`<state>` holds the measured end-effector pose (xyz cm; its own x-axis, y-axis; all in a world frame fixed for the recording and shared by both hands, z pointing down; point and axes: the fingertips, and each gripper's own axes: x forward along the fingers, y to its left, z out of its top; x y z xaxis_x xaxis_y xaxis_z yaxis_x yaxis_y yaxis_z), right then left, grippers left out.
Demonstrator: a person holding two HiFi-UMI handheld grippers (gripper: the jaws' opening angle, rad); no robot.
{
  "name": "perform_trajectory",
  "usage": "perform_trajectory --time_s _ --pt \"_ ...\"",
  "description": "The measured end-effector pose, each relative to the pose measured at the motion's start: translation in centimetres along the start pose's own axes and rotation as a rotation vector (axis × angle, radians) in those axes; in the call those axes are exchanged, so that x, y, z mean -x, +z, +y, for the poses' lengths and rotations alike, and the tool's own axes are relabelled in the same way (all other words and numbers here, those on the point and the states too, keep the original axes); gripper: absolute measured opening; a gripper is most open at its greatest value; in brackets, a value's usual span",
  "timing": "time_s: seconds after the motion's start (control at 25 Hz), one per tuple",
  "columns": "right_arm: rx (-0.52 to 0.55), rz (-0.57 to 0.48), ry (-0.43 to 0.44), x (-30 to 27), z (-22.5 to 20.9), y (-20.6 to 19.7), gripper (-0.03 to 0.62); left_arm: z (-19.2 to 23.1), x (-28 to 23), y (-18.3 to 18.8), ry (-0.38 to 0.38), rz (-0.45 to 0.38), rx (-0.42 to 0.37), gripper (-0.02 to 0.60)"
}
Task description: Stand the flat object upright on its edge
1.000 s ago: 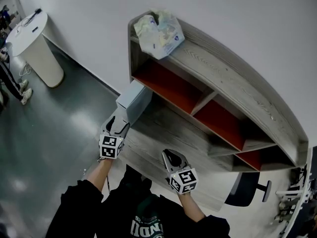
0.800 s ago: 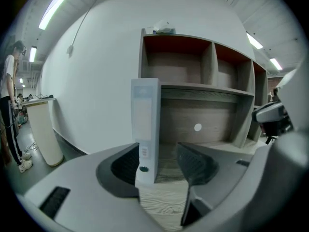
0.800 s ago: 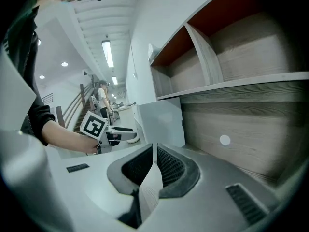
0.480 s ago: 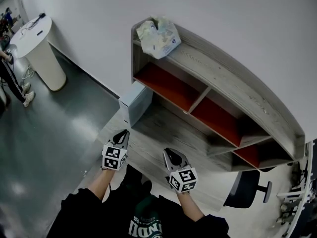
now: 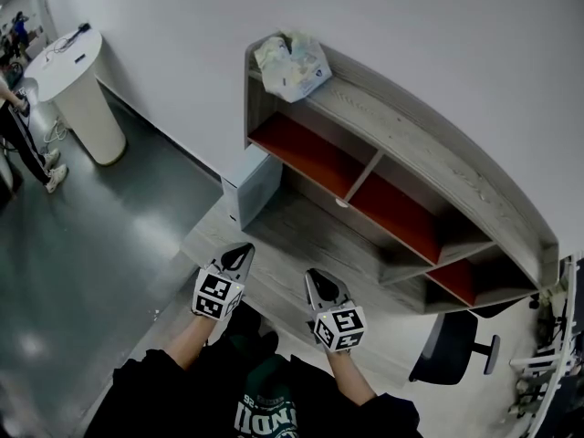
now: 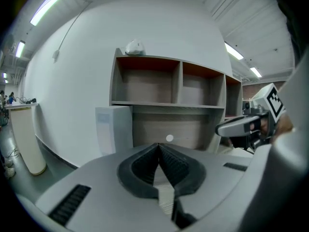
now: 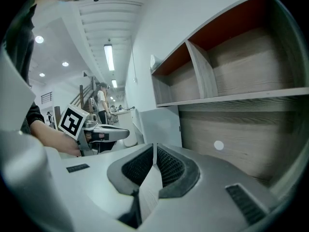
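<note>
The flat pale grey box [image 5: 251, 182] stands upright on its edge at the left end of the wooden desk [image 5: 301, 245], beside the shelf unit's side wall. It also shows in the left gripper view as the box [image 6: 114, 129] and in the right gripper view as the box [image 7: 161, 124]. My left gripper [image 5: 242, 249] is well short of it, near the desk's front; its jaws have just been closing and are shut with nothing between them [image 6: 158, 146]. My right gripper [image 5: 313, 275] hovers over the desk's front, shut and empty [image 7: 154, 146].
A grey shelf unit [image 5: 411, 167] with red-backed compartments sits on the desk, with a plastic bag [image 5: 292, 62] on top. A white round stand [image 5: 78, 89] and a person [image 5: 18, 140] are at the far left. An office chair [image 5: 452, 345] stands at the lower right.
My left gripper has drawn back from the box toward me and to the right, and its jaws have shut. The box stays standing. The right gripper has barely moved.
</note>
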<state>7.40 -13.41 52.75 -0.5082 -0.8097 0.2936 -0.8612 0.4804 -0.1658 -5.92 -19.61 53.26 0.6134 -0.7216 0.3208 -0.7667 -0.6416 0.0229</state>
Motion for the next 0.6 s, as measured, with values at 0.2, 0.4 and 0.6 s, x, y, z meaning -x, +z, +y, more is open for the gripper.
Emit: perform_trajectory --time_s 0.2,0.4,0.6 --pt "0.008 -0.007 0.009 0.2 0.0 0.2 0.043 -1.0 0.3 -0.1 -0.021 0.005 0.009 0.014" --pt "0.013 -0.002 0.019 0.5 0.2 0.1 0.041 -1.6 0.6 0.3 -0.028 -0.002 0.009 0.014" --pt "0.014 -0.009 0.023 0.5 0.3 0.2 0.041 -1.9 0.8 0.2 -0.037 0.007 0.007 0.014"
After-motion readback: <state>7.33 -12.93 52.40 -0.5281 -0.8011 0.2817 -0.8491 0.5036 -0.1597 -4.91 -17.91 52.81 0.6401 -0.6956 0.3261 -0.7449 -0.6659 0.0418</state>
